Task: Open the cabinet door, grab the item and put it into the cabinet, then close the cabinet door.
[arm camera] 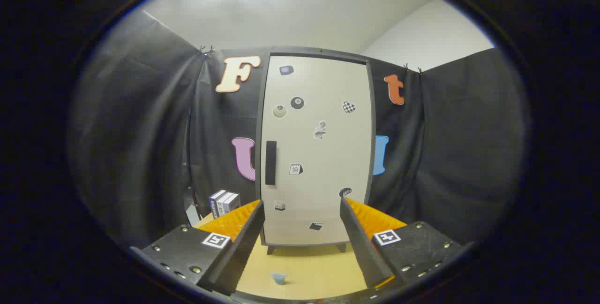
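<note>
**Door shut, handle first, item waiting on the table**

Gripper spread wide, nothing between the fingers, aimed straight at the cabinet standing toward the far edge of the wooden table. Door closed flush in its dark frame, dotted with small stickers. Dark vertical handle along the door's left edge, about mid-height, beyond the left finger's tip.

Likely a rigid bar fixed to a stiff, light panel: best pinched across its narrow width near the middle, then pulled outward, on the guess that the hinges run down the right edge. Cabinet on short feet, so possibly prone to sliding on the table if tugged hard; a slow, steady pull advisable.

Small pale blue item on the table near its front edge, between the fingers and well short of the cabinet. Too small to judge the material; probably light, best taken across its sides with a gentle squeeze.

Blue and white boxes at the table's left edge beside the cabinet.
</note>
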A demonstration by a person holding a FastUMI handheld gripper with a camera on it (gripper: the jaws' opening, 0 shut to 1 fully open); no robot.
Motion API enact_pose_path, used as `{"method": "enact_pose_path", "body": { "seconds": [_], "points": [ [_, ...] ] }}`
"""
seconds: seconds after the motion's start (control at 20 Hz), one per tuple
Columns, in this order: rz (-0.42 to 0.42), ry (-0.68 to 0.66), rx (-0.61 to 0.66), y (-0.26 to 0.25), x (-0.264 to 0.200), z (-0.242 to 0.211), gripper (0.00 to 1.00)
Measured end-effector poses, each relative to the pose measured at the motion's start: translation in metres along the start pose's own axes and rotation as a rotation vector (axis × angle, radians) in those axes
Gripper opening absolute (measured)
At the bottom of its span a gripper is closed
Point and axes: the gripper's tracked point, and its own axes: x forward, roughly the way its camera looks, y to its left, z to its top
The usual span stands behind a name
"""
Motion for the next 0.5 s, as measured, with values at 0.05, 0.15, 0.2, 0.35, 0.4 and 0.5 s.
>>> {"method": "enact_pose_path", "body": {
  "seconds": [0.05, 0.15, 0.2, 0.35, 0.4, 0.5],
  "points": [
    [-0.002, 0.004, 0.005, -0.0005, 0.0007, -0.0015, 0.96],
    [-0.003, 0.011, 0.011, 0.0013, 0.0002, -0.0016, 0.96],
    [-0.002, 0.008, 0.012, 0.0026, 0.0003, 0.0004, 0.96],
    [0.002, 0.014, 0.005, 0.0063, -0.0007, 0.0006, 0.96],
    [0.002, 0.016, 0.009, 0.0063, -0.0006, 0.0001, 0.96],
    [0.009, 0.026, 0.016, 0.0087, 0.0005, -0.0011, 0.96]
  ]
}}
